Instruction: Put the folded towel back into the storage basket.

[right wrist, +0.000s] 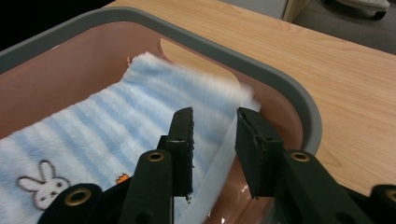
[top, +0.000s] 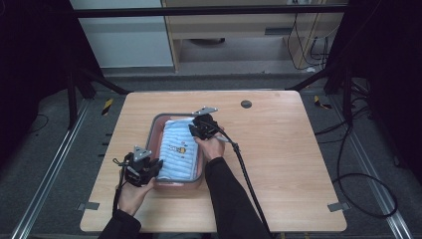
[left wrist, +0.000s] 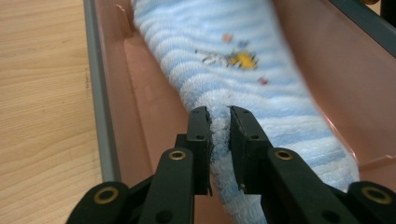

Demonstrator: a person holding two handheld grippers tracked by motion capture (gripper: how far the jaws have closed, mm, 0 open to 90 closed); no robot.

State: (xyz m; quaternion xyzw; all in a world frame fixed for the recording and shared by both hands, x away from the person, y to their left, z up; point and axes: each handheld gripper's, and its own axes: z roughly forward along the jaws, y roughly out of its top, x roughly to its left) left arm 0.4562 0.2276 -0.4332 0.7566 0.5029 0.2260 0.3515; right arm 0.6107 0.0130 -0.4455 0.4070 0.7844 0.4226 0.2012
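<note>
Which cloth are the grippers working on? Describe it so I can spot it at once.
On the wooden table sits a pink tray with a grey rim. Folded inside it lies the towel: fluffy, striped light blue and white, with small cartoon prints, including a rabbit, and it is the one soft thing there.

In the left gripper view the blue striped towel (left wrist: 261,93) is smeared at its far end, so its small printed figure (left wrist: 233,58) cannot be made out, and the fingers (left wrist: 200,140) cover the fold between them. In the right gripper view the towel's far edge (right wrist: 201,77) blurs, and the rabbit print (right wrist: 42,186) runs off the bottom edge.
</note>
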